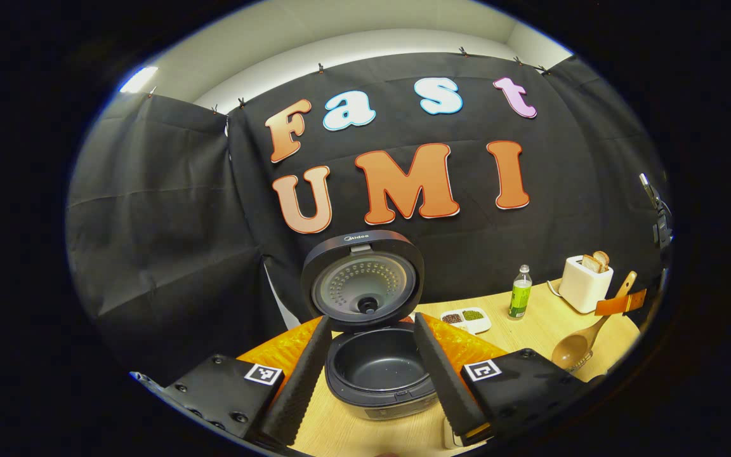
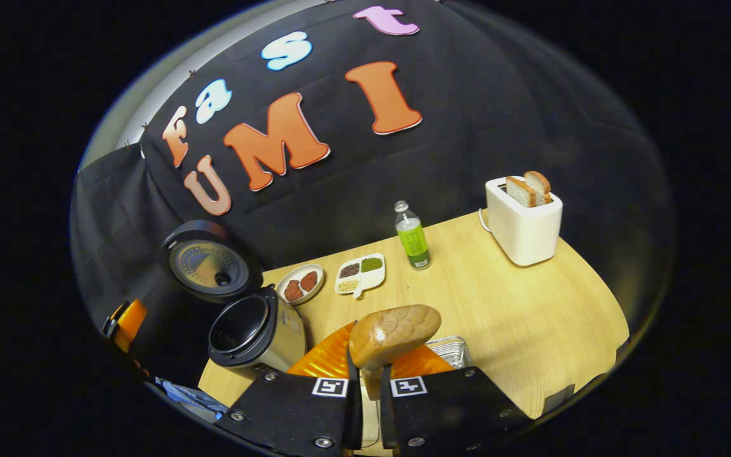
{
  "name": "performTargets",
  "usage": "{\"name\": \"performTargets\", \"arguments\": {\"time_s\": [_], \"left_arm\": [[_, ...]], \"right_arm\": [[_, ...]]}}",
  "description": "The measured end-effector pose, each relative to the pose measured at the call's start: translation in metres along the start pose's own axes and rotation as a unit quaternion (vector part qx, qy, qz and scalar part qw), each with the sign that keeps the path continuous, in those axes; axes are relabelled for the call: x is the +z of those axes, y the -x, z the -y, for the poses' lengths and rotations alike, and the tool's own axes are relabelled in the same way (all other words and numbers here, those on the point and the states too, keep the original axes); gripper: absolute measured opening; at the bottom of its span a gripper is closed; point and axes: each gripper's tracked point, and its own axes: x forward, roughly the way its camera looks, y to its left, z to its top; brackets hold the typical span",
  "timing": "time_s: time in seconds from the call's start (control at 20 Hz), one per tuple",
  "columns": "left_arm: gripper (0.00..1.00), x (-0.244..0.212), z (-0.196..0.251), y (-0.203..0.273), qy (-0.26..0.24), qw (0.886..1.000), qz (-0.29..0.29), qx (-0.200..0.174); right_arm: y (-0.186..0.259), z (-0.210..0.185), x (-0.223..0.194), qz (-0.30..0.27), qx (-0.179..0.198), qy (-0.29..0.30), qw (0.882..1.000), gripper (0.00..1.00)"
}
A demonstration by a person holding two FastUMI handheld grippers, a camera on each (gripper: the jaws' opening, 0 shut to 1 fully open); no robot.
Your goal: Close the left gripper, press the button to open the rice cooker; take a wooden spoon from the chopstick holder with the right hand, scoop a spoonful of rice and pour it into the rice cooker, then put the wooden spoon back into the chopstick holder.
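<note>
In the left gripper view, the left tongs stand spread wide, holding nothing, with the open rice cooker framed between the two fingers. Its dark inner pot looks bare and its lid stands upright behind it. In the right gripper view, the right tongs are pressed together on the handle of the wooden spoon, whose bowl sticks up just past the fingertips; whether it carries rice I cannot tell. A metal rack peeks out just behind the spoon. Farther off on the tabletop sit a plate with brown pieces, a divided dish of grains and a green bottle. A white toaster with two bread slices stands near the far edge
</note>
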Motion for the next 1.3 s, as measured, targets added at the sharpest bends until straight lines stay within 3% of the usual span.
{"name": "performTargets", "arguments": {"time_s": [0.3,0.35,0.55,0.9,0.95,1.0,1.3], "left_arm": [[0.96,-0.008,-0.005,-0.001,-0.003,1.0,-0.009,-0.003],[0.81,-0.009,-0.007,0.0,-0.004,1.0,-0.009,-0.003],[0.96,-0.011,-0.016,-0.001,-0.007,1.0,-0.013,0.002],[0.96,-0.014,-0.026,-0.002,-0.018,1.0,-0.018,0.005],[0.96,-0.013,-0.026,-0.003,-0.019,1.0,-0.019,0.005],[0.89,-0.014,-0.026,-0.004,-0.019,1.0,-0.02,0.004],[0.89,-0.016,-0.027,-0.005,-0.033,0.999,-0.024,-0.004]], "right_arm": [[-0.013,-0.026,-0.053,-0.05,0.013,0.062,0.997,0.11],[-0.014,-0.029,-0.059,-0.054,0.012,0.073,0.996,0.11],[-0.024,-0.022,-0.083,-0.065,-0.015,0.116,0.991,0.1],[-0.036,-0.017,-0.099,-0.027,-0.074,0.198,0.977,0.1],[-0.036,-0.017,-0.104,-0.026,-0.078,0.204,0.976,0.1],[-0.036,-0.017,-0.106,-0.02,-0.079,0.204,0.976,0.11],[-0.043,-0.023,-0.121,-0.018,-0.072,0.171,0.982,0.11]]}}
